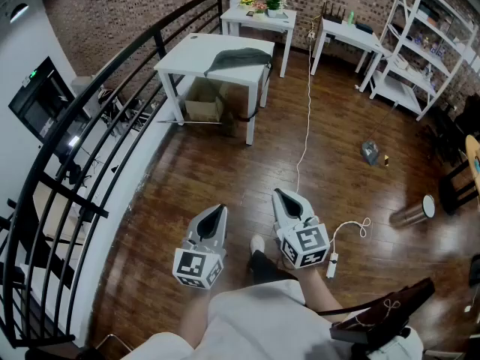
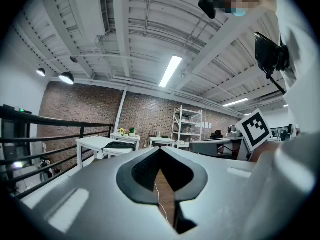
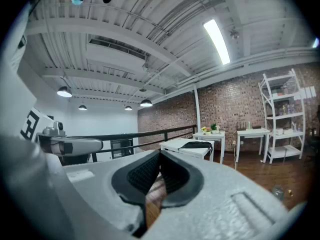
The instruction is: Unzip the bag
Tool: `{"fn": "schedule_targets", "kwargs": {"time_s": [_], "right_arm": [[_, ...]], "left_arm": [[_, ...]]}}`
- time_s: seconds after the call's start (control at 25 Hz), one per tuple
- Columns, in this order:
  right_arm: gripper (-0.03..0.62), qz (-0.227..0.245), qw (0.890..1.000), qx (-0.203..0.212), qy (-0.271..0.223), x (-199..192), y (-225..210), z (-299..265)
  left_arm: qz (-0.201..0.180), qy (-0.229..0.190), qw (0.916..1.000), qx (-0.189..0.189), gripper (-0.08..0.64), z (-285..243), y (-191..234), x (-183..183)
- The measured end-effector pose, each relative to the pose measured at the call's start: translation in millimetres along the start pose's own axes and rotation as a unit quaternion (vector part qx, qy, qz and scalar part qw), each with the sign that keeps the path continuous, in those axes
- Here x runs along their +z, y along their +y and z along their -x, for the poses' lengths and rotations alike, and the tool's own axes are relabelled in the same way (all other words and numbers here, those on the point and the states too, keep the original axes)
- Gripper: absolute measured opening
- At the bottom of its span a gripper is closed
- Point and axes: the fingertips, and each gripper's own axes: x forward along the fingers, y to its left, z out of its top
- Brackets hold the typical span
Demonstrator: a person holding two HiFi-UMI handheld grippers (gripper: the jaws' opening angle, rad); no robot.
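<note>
The dark grey-green bag (image 1: 238, 58) lies on the white table (image 1: 187, 58) far ahead across the wooden floor, with a strap hanging off the table's right side. My left gripper (image 1: 220, 210) and right gripper (image 1: 279, 193) are held low near my body, far from the bag. Both are shut with nothing between their jaws. In the left gripper view the left gripper (image 2: 160, 149) points toward the bag (image 2: 120, 145), which is small in the distance. In the right gripper view the bag (image 3: 196, 145) shows above the right gripper (image 3: 160, 154).
A black railing (image 1: 90, 126) runs along the left. A cardboard box (image 1: 204, 100) sits under the table. A white cable (image 1: 304, 126) crosses the floor to a power strip (image 1: 331, 265). A metal cylinder (image 1: 411, 212) lies at right. Shelving (image 1: 420, 43) stands at back right.
</note>
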Motion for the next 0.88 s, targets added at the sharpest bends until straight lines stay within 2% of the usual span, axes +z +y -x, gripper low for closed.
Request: {"fn": "schedule_targets", "kwargs": {"time_s": [0.2,0.36,0.48,0.6,0.88], "right_arm": [[-0.008,0.007,0.999,0.052,-0.016,28.9,-45.9,-84.6],[-0.008,0.008,0.999,0.042,-0.031,53.8,-107.6,-126.0],[-0.008,-0.014,0.999,0.026,-0.015,45.1,-146.0,-156.6],[-0.008,-0.037,0.999,0.024,0.010,26.5,-174.5,-184.0],[-0.009,-0.050,0.998,0.013,0.021,8.7,-230.9,-264.8]], "left_arm": [[-0.034,0.007,0.9992,0.019,0.017,-96.5,31.7,12.7],[-0.079,0.002,0.9964,0.033,0.017,-172.2,52.5,33.9],[-0.073,0.008,0.9965,0.040,0.017,-213.0,69.4,38.1],[-0.061,0.031,0.9971,0.033,0.017,-251.9,81.1,21.3],[-0.051,0.050,0.9974,0.010,0.017,-352.1,128.8,-1.7]]}}
